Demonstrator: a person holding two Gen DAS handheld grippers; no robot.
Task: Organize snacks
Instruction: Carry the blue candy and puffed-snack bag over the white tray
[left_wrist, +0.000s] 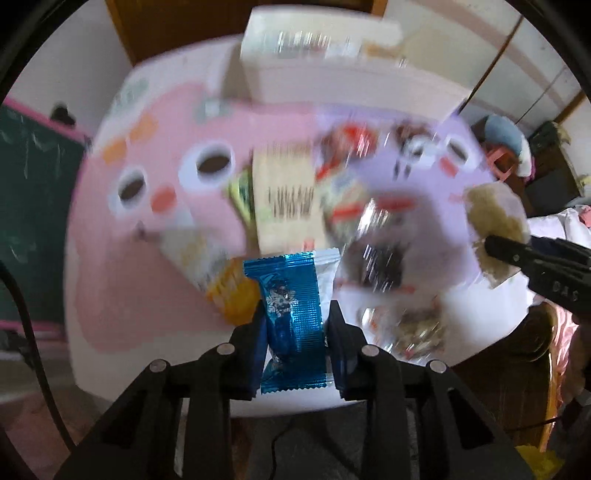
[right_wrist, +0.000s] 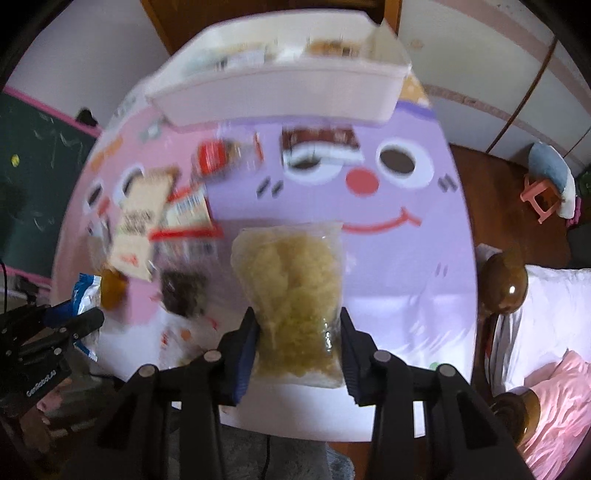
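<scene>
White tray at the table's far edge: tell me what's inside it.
The white tray holds a few blurred snack packets near its back wall, one brownish. Its front wall hides the floor, so anything lying lower cannot be seen.

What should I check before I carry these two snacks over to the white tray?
1. Left gripper shut on the blue packet: ok.
2. Right gripper shut on the clear bag of yellow snacks: ok.
3. Both packets lifted off the table: cannot tell, the views are blurred.
4. White tray at the far edge of the table, in reach of view: ok.
5. Room left in the tray: cannot tell, its inside is blurred.
6. Other snacks not snagged on either packet: ok, as far as visible.
</scene>
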